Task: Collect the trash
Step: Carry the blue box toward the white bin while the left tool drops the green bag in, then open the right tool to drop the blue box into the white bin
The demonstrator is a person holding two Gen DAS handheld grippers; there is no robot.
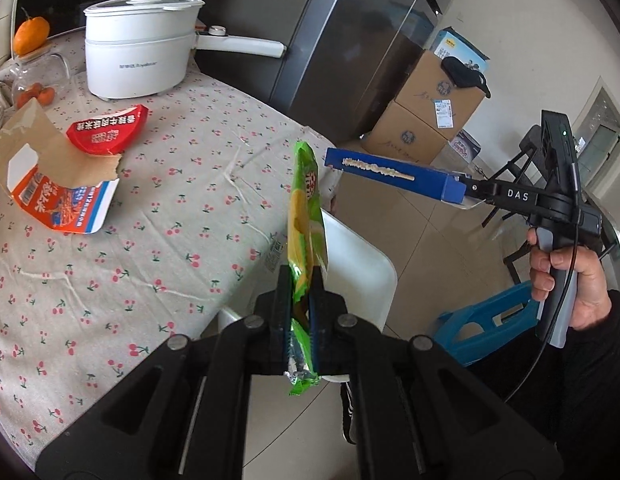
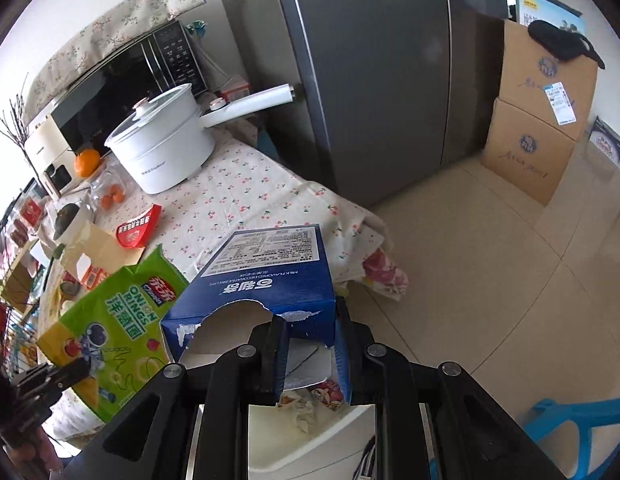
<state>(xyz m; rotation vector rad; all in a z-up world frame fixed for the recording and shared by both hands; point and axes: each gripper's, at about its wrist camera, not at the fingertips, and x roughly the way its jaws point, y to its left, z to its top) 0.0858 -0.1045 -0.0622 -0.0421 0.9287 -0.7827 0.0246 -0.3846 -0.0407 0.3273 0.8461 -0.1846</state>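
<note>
My left gripper (image 1: pixel 301 280) is shut on a green onion-rings snack bag (image 1: pixel 306 216), held edge-on over the table's edge and a white bin (image 1: pixel 361 264). The bag also shows in the right wrist view (image 2: pixel 118 328), with the left gripper (image 2: pixel 76 372) at its lower corner. My right gripper (image 2: pixel 310 320) is shut on the torn end of a blue biscuit box (image 2: pixel 270 276), held in the air above the white bin (image 2: pixel 310 432). The box (image 1: pixel 393 174) and right gripper (image 1: pixel 467 190) also show in the left wrist view. A red lid (image 1: pixel 108 130) and a torn orange carton (image 1: pixel 50 176) lie on the table.
The cherry-print tablecloth (image 1: pixel 150 240) also carries a white electric pot (image 1: pixel 146 46), a jar and an orange (image 1: pixel 30 34). A grey fridge (image 2: pixel 369 80), stacked cardboard boxes (image 2: pixel 537 120) and a blue stool (image 2: pixel 573 424) stand on the tiled floor. A microwave (image 2: pixel 122 84) sits behind the pot.
</note>
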